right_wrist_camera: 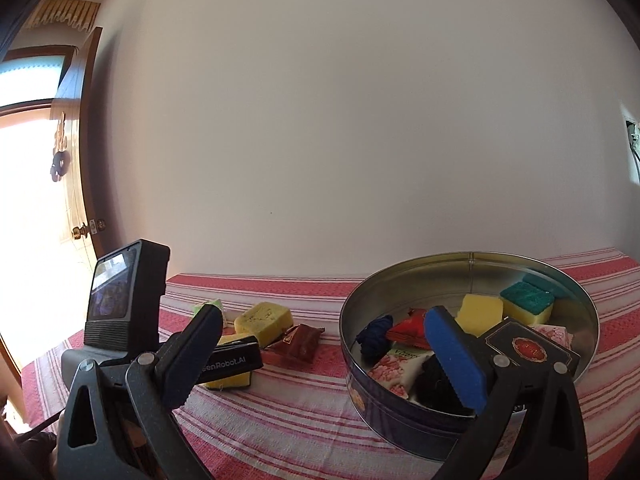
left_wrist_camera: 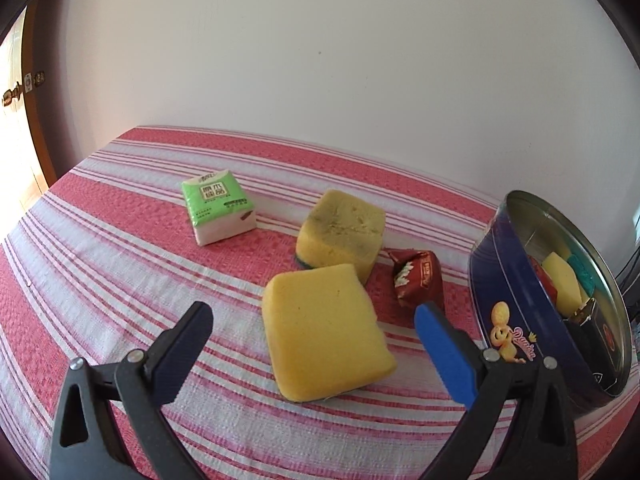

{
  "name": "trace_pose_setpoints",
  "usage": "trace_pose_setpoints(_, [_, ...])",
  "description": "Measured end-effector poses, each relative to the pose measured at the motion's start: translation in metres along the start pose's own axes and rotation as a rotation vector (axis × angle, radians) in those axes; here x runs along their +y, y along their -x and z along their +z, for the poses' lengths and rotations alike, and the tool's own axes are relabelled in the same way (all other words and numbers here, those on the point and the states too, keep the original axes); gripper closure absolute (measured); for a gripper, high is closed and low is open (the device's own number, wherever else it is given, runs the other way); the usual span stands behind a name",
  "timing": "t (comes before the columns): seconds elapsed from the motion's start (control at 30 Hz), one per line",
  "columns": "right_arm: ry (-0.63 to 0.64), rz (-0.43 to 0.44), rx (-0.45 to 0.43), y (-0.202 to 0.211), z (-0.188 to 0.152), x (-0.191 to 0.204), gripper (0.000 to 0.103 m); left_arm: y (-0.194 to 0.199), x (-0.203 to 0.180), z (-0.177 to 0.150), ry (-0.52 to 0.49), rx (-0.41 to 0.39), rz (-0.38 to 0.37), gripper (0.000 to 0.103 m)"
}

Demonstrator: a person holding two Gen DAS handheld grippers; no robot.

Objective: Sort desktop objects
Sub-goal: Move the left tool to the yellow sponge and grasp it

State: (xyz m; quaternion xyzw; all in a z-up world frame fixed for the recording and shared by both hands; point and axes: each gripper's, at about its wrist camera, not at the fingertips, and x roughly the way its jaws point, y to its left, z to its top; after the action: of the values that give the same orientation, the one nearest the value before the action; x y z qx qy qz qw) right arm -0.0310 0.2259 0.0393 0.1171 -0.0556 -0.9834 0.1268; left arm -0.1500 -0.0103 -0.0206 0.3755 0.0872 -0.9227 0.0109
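- We see a desk (left_wrist_camera: 120, 280) with a red and white striped cloth, standing against a plain white wall; a wooden door is at the left.
- A round blue cookie tin (right_wrist_camera: 400, 412) stands on the right side of the desk and already holds many things: yellow sponges with a teal side (right_wrist_camera: 524, 300), a dark blue bundle (right_wrist_camera: 376, 334), floral tissue packs (right_wrist_camera: 394, 372), a dark box (right_wrist_camera: 528, 346) and a red packet.
- Outside the tin we count four things on the cloth: a green tissue pack (left_wrist_camera: 218, 212), a worn yellow sponge (left_wrist_camera: 340, 232), a clean yellow sponge (left_wrist_camera: 326, 332) and a brown snack packet (left_wrist_camera: 418, 278).
- The left tongs (left_wrist_camera: 312, 344) are wide open and empty, one finger on each side of the clean sponge, not touching it.
- The right tongs (right_wrist_camera: 324, 356) are also open and empty, beside the tin.
- We judge the sorting more than half done; the clean sponge is probably next.
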Motion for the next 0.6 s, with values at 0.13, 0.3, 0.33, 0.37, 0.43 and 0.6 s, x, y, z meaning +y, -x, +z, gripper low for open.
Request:
trace_pose_setpoints(0.13, [0.023, 0.031, 0.03, -0.004, -0.002, 0.005, 0.001, -0.015, 0.005, -0.001, 0.037, 0.078, -0.006, 0.006])
trace_pose_setpoints(0.3, [0.019, 0.046, 0.044, -0.006, -0.003, 0.004, 0.001, -0.022, 0.006, -0.001, 0.031, 0.108, 0.014, 0.006])
trace_pose_setpoints(0.33, [0.017, 0.047, 0.048, -0.006, -0.003, 0.004, 0.001, -0.026, 0.005, -0.001, 0.02, 0.122, 0.016, 0.006])
trace_pose_setpoints(0.37, [0.016, 0.046, 0.054, -0.008, -0.003, 0.004, 0.001, -0.027, 0.003, 0.0, -0.001, 0.125, 0.021, 0.006])
trace_pose_setpoints(0.43, [0.011, 0.046, 0.061, -0.009, -0.004, 0.003, 0.001, -0.03, 0.003, 0.0, -0.035, 0.136, 0.025, 0.007])
trace_pose_setpoints(0.6, [-0.004, 0.047, 0.087, -0.012, -0.004, 0.001, 0.001, -0.029, 0.011, 0.001, -0.102, 0.145, -0.013, 0.012])
